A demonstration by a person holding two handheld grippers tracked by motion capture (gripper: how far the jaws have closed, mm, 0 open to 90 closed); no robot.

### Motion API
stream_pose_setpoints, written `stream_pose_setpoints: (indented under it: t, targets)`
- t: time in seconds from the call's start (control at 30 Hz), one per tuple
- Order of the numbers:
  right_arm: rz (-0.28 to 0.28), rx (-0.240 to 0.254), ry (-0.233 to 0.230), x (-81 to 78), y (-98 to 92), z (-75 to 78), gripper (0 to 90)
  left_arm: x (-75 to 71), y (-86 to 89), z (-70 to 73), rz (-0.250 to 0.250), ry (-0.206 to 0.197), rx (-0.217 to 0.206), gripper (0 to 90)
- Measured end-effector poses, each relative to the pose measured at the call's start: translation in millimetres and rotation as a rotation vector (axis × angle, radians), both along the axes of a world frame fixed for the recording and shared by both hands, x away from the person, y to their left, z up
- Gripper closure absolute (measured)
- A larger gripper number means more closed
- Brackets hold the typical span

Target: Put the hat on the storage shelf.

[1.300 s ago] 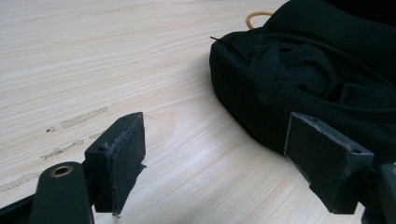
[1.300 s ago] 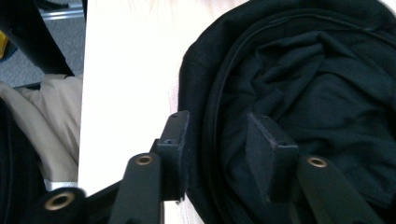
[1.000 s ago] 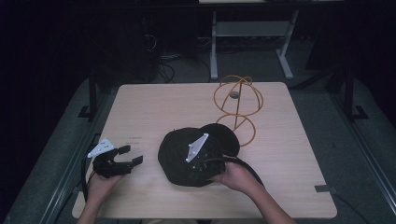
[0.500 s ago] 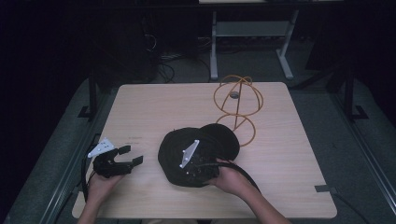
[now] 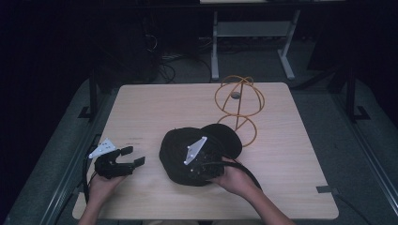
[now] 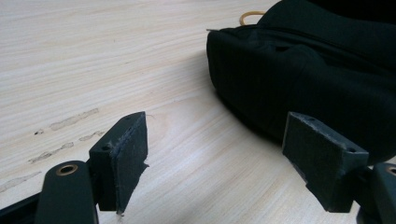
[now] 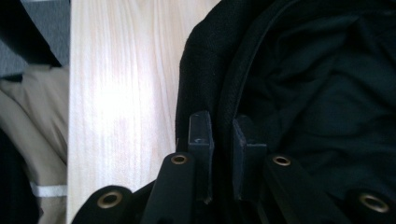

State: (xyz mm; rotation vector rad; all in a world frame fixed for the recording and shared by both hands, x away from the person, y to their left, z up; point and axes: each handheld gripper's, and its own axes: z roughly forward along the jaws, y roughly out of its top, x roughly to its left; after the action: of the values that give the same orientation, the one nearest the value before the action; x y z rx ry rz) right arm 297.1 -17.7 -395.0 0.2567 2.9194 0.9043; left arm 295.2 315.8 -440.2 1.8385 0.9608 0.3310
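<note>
Black cap (image 5: 197, 152) lies on the wooden table (image 5: 291, 154), just beside a yellow wire stand (image 5: 239, 105). The right gripper (image 7: 219, 140) has just closed its jaws on the cap's rim. The left gripper (image 6: 219, 158) rests nearby, jaws wide, holding nothing.

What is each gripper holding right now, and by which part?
The right gripper is clamped on the black cap at its edge band. The left gripper holds nothing, jaws open beside it.
</note>
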Motion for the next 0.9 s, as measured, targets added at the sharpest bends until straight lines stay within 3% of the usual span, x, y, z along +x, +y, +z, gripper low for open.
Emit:
stream_pose_setpoints:
  t: [0.1,0.37,0.47,0.57,0.9]
  targets:
    - [-0.018,0.062,-0.003,-1.0,-8.0,19.8,79.6,-0.7,-2.8,1.4,-0.021,-0.008,-0.006,22.0]
    - [-0.029,0.132,-0.024,-1.1,-17.3,52.1,79.4,-4.1,-18.8,6.4,-0.086,-0.032,-0.001,22.0]
    - [-0.035,0.156,-0.034,-0.6,-19.6,60.2,79.5,-6.1,-24.9,8.8,-0.115,-0.041,-0.011,22.0]
    - [-0.045,0.171,-0.042,0.5,-21.2,67.8,79.5,-7.7,-31.7,11.7,-0.148,-0.065,0.009,21.9]
    - [-0.064,0.202,-0.058,4.4,-19.7,85.5,79.5,-13.7,-61.8,21.0,-0.239,-0.127,-0.020,21.9]
